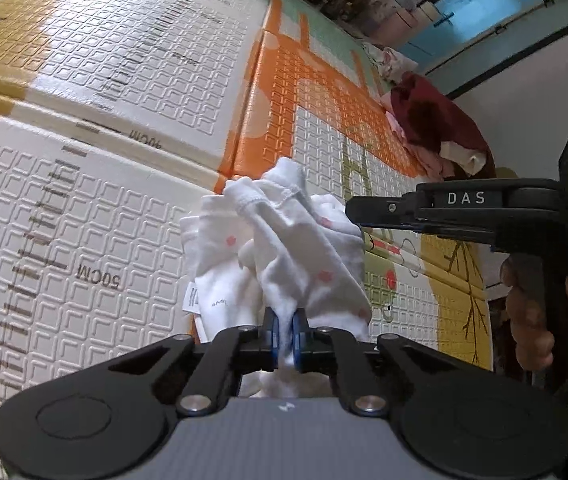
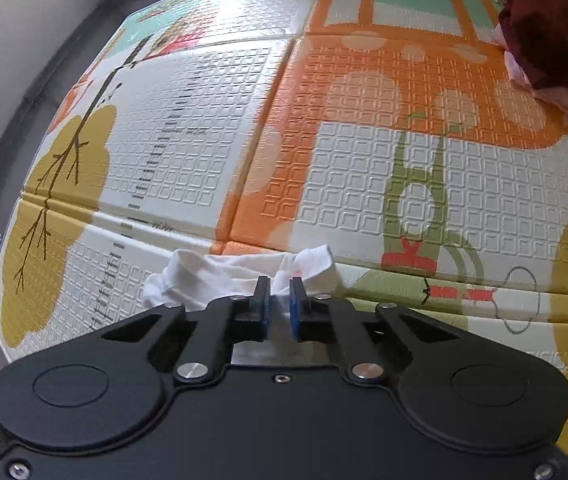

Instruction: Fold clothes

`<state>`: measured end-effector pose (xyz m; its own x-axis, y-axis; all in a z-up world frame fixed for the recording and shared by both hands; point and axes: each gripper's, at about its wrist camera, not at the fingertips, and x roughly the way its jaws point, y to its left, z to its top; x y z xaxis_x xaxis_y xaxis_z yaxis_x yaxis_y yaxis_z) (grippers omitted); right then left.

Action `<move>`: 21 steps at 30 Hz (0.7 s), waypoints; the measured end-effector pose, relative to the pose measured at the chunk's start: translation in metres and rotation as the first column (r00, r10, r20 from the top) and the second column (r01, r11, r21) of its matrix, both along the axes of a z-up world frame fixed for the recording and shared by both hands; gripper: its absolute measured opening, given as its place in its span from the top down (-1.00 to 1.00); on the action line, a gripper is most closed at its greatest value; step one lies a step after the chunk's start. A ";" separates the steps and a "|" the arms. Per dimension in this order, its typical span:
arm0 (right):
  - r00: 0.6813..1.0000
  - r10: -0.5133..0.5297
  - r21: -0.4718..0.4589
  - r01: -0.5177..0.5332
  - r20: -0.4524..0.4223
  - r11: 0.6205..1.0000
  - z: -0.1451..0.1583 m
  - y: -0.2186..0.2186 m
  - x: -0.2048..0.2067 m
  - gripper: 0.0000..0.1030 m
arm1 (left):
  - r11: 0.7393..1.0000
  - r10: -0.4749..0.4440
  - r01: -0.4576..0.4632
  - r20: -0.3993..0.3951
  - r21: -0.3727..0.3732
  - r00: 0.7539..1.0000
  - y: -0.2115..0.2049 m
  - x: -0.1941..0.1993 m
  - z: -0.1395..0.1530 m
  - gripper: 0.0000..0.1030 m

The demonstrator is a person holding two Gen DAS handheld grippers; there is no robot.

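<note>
While bunched and creased, white spotted garment hangs above play mat, pinched in left gripper, pads nearly together on cloth. Right gripper just beside garment's edge, narrow gap between pads; hold on cloth there: cannot tell. No fold lines visible; garment unfolded, not laid flat. Dark red clothes pile at mat's far edge, beyond garment, unsorted.

1. Left wrist view looks steeply down, close above the play mat.
2. Right wrist view faces forward low across the same mat.
3. Both share the mat's orange patch and its far-edge clothes pile.
</note>
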<state>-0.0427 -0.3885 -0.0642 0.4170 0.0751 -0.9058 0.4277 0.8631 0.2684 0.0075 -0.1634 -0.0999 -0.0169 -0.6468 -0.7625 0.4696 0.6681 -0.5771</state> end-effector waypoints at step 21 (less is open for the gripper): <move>0.734 0.678 0.172 -0.673 0.031 0.720 0.006 -0.009 0.052 0.35 | 1.000 -0.004 0.003 0.048 0.024 0.999 0.001 -0.006 0.002 0.84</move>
